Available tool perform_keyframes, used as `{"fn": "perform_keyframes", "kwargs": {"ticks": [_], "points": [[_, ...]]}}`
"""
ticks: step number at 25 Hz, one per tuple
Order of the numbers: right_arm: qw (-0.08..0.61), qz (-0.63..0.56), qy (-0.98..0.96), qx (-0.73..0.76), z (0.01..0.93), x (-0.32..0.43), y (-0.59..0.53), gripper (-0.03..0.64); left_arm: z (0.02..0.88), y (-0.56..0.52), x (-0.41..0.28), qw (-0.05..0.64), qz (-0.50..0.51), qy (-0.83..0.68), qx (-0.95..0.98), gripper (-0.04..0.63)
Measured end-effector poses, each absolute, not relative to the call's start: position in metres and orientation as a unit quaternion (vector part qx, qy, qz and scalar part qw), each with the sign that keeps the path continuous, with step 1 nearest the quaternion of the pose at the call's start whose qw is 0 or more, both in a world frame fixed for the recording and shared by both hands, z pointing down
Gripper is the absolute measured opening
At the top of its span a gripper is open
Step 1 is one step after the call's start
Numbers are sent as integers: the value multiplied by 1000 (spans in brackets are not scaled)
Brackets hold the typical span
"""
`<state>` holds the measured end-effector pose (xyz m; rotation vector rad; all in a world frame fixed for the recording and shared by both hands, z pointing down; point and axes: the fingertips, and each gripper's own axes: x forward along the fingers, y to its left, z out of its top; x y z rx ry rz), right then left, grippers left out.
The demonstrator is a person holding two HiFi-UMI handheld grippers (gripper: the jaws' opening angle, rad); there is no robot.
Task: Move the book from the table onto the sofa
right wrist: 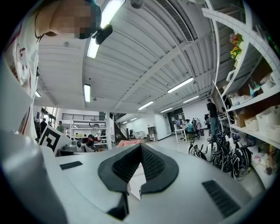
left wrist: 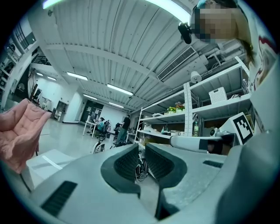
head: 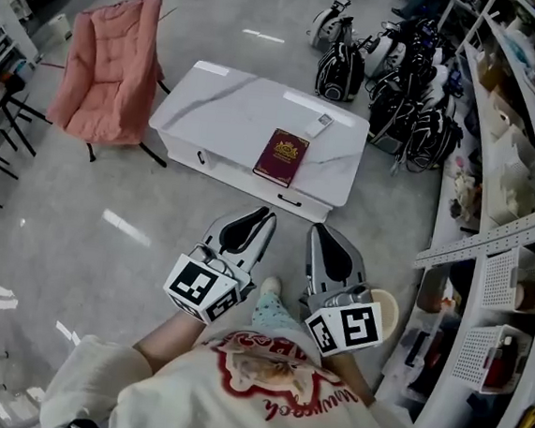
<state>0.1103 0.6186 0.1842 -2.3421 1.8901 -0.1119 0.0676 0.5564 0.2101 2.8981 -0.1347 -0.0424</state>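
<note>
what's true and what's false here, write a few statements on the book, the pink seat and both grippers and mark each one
1. The book lies on the white table. True.
2. The left gripper holds the book. False: it holds nothing and is short of the table, near the person's body.
3. In the head view the pink sofa stands left of the table. True.
4. The right gripper has its fingers spread wide. False: its fingers are together, with nothing between them.

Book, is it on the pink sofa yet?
No, the book lies closed on the white table, apart from the pink sofa.
</note>
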Motion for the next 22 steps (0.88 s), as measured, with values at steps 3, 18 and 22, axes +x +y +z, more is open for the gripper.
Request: {"fn": "perform_keyframes", "kwargs": {"ticks": [3, 18, 22], "points": [[61, -36, 631, -772, 180, 144, 597, 0, 201, 534, 103, 114, -22, -51, 992, 51], [52, -56, 652, -755, 192, 213, 539, 0, 212, 469, 157, 120, -14, -95, 988, 51], [49, -73, 651, -754, 207, 220, 529, 0, 226, 455, 157, 135, -2, -111, 985, 51]]}}
